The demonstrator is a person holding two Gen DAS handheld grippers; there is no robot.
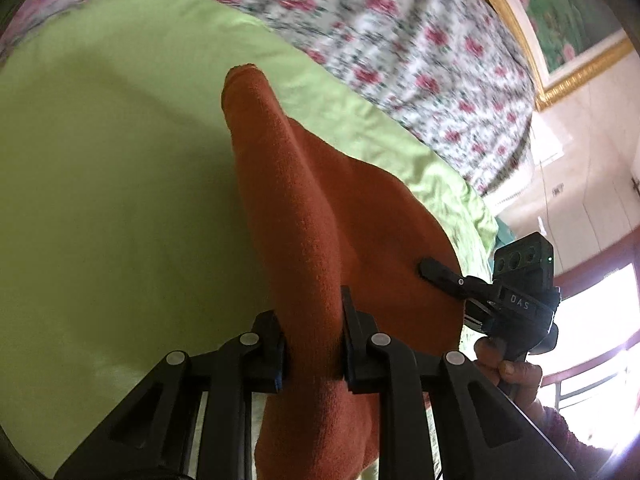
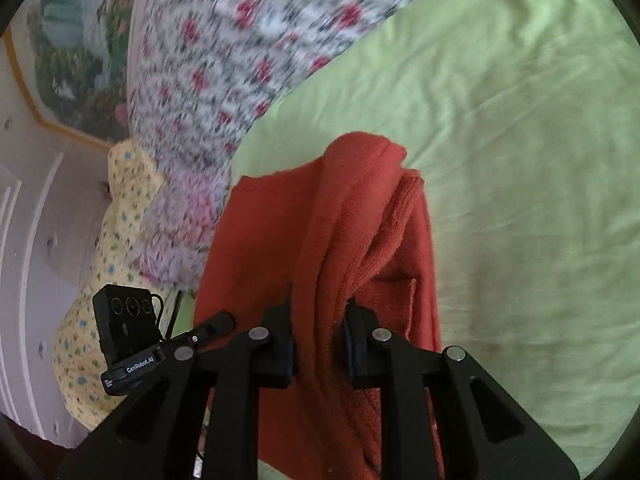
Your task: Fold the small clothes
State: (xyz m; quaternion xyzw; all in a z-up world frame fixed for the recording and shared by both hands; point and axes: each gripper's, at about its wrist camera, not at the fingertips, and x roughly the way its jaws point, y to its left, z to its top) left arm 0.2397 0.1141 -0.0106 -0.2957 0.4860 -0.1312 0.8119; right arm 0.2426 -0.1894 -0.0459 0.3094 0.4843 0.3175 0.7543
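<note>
Rust knit garment (image 1: pixel 320 248), bunched ridges

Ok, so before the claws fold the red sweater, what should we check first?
1. Left claw has the red sweater pinched: ok, knit bunched between its fingers.
2. Right claw has it too: ok, fabric gathered between its fingers.
3. Sweater off the green sheet: cannot tell, the blur hides whether the hem hangs clear.
4. Sweater spread flat between the claws: not ok, it hangs in bunched folds, with a sleeve draped over it.
5. Bare green sheet to lay it on: ok, open sheet shows beside the sweater.
6. Floral blanket away from the landing spot: ok, it lies farther back.
</note>
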